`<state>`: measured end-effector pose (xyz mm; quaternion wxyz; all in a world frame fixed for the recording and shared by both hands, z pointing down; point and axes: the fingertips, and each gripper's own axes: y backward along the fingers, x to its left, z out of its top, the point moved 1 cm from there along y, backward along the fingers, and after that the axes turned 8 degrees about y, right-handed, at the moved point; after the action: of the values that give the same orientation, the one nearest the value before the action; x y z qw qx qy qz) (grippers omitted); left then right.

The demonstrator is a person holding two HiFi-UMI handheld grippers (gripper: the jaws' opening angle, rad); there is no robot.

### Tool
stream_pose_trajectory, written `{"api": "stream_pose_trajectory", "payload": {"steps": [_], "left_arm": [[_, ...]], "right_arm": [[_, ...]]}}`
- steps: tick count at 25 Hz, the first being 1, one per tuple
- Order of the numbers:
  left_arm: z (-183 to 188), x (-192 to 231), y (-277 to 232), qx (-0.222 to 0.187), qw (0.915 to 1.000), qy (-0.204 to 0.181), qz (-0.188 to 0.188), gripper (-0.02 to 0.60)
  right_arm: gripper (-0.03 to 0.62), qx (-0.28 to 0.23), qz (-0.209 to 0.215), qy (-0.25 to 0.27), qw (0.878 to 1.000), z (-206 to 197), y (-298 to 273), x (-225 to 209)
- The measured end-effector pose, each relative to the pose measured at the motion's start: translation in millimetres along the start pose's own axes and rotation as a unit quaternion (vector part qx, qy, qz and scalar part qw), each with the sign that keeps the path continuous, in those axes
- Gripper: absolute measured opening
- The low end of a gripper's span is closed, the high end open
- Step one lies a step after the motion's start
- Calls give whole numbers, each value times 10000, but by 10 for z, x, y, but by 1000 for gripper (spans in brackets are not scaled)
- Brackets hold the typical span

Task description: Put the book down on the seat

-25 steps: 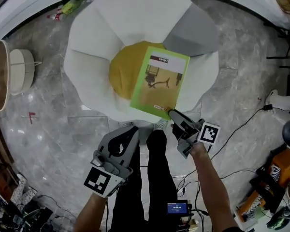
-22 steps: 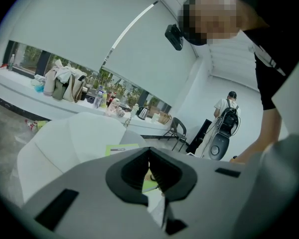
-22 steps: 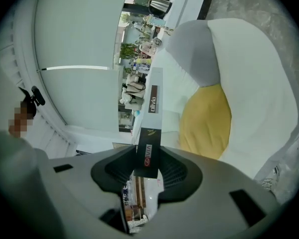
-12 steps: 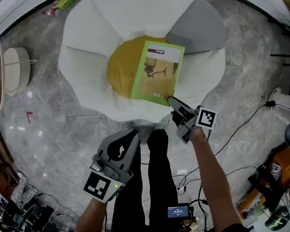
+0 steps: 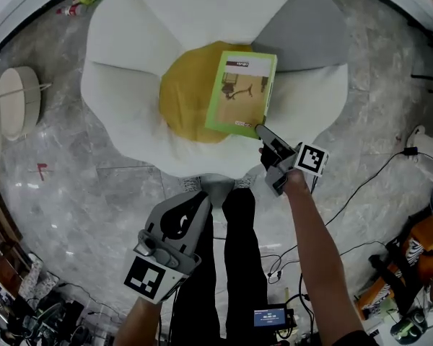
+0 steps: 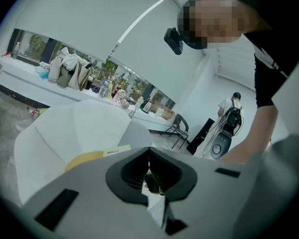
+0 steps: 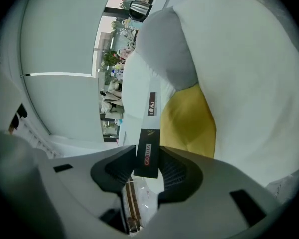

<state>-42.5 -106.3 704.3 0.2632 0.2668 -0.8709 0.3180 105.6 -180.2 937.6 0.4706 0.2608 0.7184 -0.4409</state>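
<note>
Right gripper [image 5: 262,130] clamps a green book [image 5: 242,92] over a flower-shaped seat [image 5: 130,99]

Seen from the head view, looking steeply down, the right gripper reaches forward from the person's bare forearm [image 5: 310,244]. Its two grey jaws are clenched on the near right corner of the book. The right gripper view confirms this: both ribbed pads press on the book's thin edge, where a dark band carries a small red logo.

The book has a lime-green cover with a pale picture on it, and a white strip at the far end. It lies tilted across the right half of a round yellow cushion [image 5: 184,96], which forms the middle of the seat. Whether the book already rests on the cushion or is just above it cannot be told.

Broad white petals surround the cushion (one petal [image 5: 303,27], at the far right, is grey instead).

The left gripper [image 5: 200,199] hangs lower in the picture, near the person's dark-trousered legs [image 5: 234,258] and well apart from the book. Its own view shows the jaws drawn together with nothing between them.

Grey marbled floor [image 5: 65,179] lies around the seat, and thin cables [image 5: 361,186] trail across it on the right.
</note>
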Motion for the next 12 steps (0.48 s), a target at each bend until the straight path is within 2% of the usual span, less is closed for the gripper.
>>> {"api": "stream_pose_trajectory", "payload": {"steps": [7, 12], "left_arm": [[-61, 45, -78, 28, 9999, 131, 0, 12], [-46, 0, -86, 59, 9999, 143, -46, 12]], "right_arm": [[158, 91, -281, 31, 9996, -4, -88, -233], [158, 63, -728, 17, 9973, -16, -33, -336]]}}
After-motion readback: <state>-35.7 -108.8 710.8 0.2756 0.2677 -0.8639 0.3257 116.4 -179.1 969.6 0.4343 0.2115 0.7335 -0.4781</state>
